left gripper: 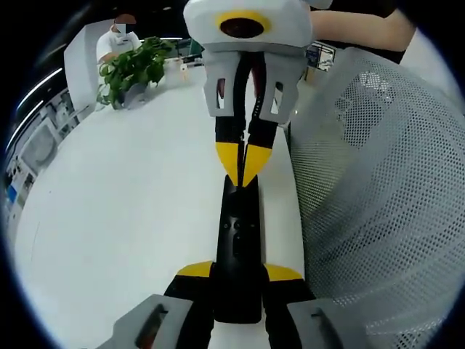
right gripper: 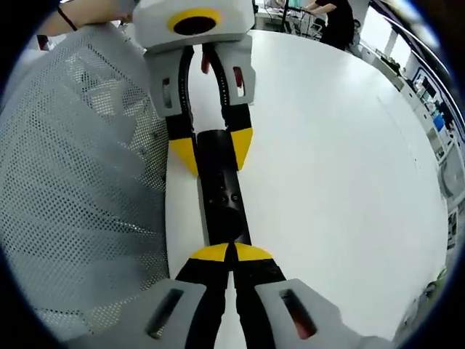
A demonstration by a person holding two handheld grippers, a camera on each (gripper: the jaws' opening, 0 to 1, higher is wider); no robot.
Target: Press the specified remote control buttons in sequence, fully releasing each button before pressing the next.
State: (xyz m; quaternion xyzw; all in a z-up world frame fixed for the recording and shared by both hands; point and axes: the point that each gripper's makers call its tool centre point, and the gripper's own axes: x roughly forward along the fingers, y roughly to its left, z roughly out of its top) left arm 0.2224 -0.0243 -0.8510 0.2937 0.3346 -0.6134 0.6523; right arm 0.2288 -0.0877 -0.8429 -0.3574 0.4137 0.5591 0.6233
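A slim black remote control [left gripper: 238, 247] lies lengthwise along the white table's edge. My left gripper [left gripper: 240, 273] is shut on its near end, one yellow-tipped jaw on each side. In the right gripper view the left gripper [right gripper: 212, 151] clamps the remote's [right gripper: 221, 193] far end in the same way. My right gripper [right gripper: 232, 252] is shut, its yellow tips pressed together and resting on the remote's near end, just short of the round buttons. The left gripper view shows the right gripper [left gripper: 244, 166] coming down from the top, tips together on the remote's far end.
A grey mesh chair back [left gripper: 378, 189] stands close beside the table edge next to the remote; the same chair back [right gripper: 80, 182] fills the left of the right gripper view. A potted green plant [left gripper: 131, 69] and a seated person are at the table's [left gripper: 123, 218] far side.
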